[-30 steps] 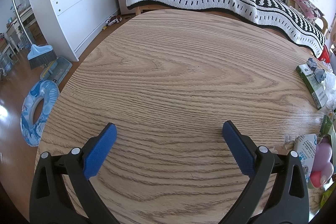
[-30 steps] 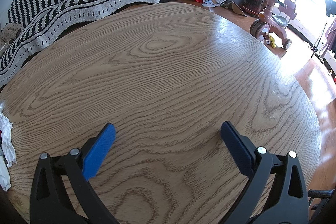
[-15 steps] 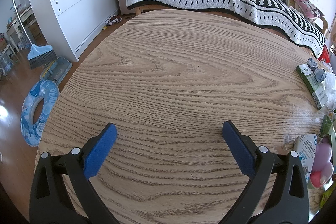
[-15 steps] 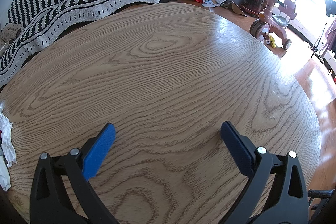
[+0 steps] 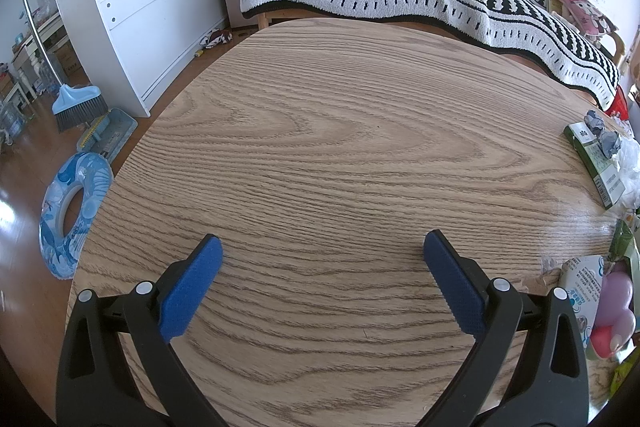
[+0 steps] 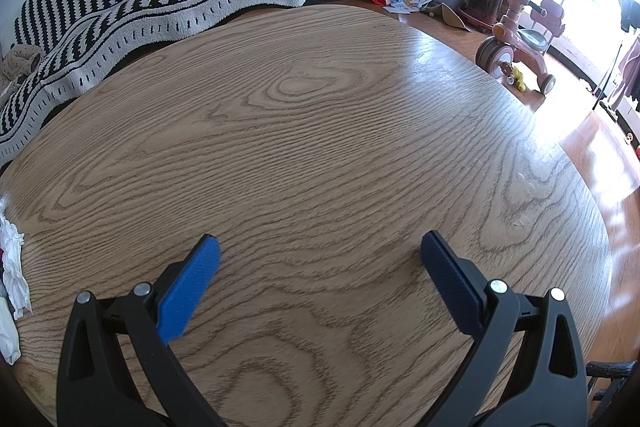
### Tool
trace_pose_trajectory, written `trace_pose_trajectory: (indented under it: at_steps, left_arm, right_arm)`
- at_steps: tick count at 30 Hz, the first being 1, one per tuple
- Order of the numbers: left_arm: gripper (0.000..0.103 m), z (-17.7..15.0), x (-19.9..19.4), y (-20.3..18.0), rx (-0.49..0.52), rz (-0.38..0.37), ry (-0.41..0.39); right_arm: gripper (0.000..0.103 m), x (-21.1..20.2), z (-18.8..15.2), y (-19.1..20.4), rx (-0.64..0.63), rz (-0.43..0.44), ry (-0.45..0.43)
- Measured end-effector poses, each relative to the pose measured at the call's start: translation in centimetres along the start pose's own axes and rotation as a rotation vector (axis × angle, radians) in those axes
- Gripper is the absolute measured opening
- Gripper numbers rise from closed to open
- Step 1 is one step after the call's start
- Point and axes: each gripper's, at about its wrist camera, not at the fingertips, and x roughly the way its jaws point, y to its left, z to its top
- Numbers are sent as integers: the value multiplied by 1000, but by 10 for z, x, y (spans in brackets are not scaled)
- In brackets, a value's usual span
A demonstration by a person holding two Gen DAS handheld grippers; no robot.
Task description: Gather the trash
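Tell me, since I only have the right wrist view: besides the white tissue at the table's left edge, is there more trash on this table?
Observer: Yes. The left wrist view shows a green carton lying flat near the table edge.
Operator: Anything on it?
Observer: Two crumpled grey wads rest against it.
Operator: Anything nearer?
Observer: A white-and-blue packet lies just right of the left gripper.
Operator: Holding anything?
Observer: No, its fingers are spread over bare wood.
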Motion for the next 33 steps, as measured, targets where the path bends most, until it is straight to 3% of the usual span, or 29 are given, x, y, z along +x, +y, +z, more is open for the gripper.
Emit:
trace_pose_trajectory:
  at_steps: [33]
  left_arm:
    - [97,0,0,0,0,0,0]
  right_arm:
    - [98,1,0,0,10,-3,1]
